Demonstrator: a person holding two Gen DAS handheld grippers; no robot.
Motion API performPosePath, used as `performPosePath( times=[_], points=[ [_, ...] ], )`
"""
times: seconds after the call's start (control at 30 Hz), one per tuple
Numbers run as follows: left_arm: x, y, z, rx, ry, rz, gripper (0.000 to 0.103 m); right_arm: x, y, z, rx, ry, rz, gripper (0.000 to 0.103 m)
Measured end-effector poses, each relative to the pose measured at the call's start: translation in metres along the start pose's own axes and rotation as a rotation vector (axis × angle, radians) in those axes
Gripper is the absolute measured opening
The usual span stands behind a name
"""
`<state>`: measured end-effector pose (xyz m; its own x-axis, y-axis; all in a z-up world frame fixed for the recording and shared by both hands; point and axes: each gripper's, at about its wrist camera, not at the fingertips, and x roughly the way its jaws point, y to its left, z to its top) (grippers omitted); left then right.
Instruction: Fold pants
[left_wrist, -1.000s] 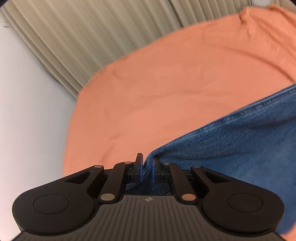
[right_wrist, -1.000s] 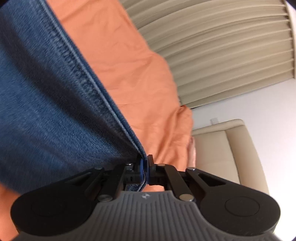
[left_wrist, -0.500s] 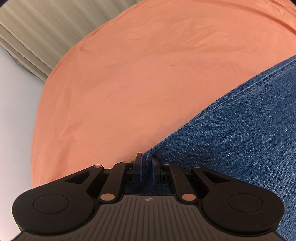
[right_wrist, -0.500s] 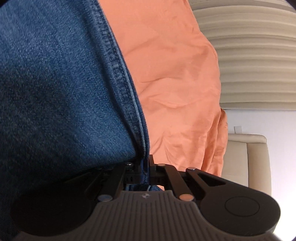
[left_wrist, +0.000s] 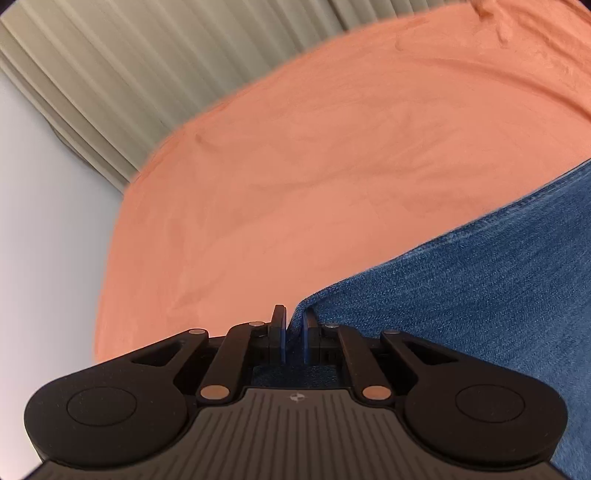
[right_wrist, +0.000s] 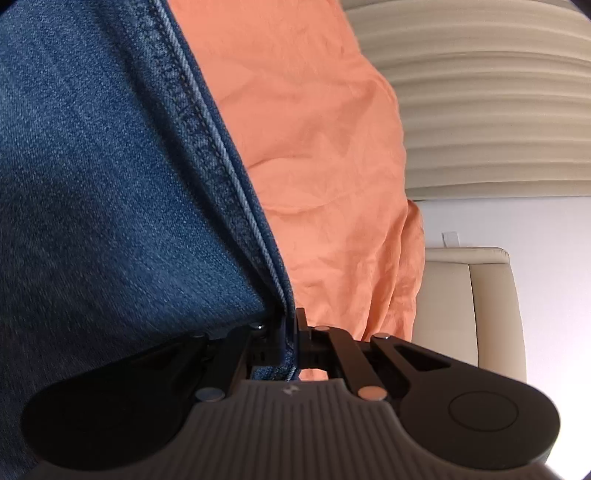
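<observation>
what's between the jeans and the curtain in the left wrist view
Only the orange cloth lies between the jeans and the curtain; nothing rests on that stretch, as the left wrist view shows.

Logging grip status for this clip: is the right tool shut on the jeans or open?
Shut on them: the right tool pinches the jeans' stitched edge between its closed pads.

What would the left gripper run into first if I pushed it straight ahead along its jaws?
Probably the orange sheet. The left gripper, shut on the jeans' edge, points down at bare sheet, with denim only to its right. Depth is unclear.
</observation>
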<state>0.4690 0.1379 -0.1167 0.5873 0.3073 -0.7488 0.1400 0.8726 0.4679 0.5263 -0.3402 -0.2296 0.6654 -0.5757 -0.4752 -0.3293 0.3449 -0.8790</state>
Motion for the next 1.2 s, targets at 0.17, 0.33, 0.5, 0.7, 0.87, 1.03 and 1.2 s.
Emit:
performPosePath(
  times=[0.17,0.33,0.5,0.7,0.87,1.03,1.2],
  points=[
    [0.023,-0.005,-0.012,0.018,0.035,0.007,0.031,0.001,0.013,0.001,0.009,0.013,0.027,0.000],
    [0.015,0.008,-0.020,0.007,0.046,-0.012,0.061,0.004,0.002,-0.003,0.054,0.020,0.070,0.018],
    [-0.025,0.013,-0.031,0.018,0.049,-0.038,0.067,-0.026,-0.014,-0.006,0.106,0.004,0.103,0.030],
    [-0.086,0.034,-0.065,-0.007,0.036,-0.053,0.068,-0.103,-0.024,-0.007,0.206,-0.076,0.188,0.034],
    [-0.136,0.052,-0.108,-0.059,0.039,-0.115,0.069,-0.196,-0.014,-0.010,0.348,-0.190,0.386,0.036],
    [-0.165,0.071,-0.160,-0.125,0.026,-0.152,0.069,-0.276,0.018,-0.012,0.488,-0.269,0.641,0.036],
    [-0.168,0.101,-0.211,-0.417,-0.005,-0.276,0.071,-0.340,0.063,-0.011,0.592,-0.341,0.852,0.036]
  ],
)
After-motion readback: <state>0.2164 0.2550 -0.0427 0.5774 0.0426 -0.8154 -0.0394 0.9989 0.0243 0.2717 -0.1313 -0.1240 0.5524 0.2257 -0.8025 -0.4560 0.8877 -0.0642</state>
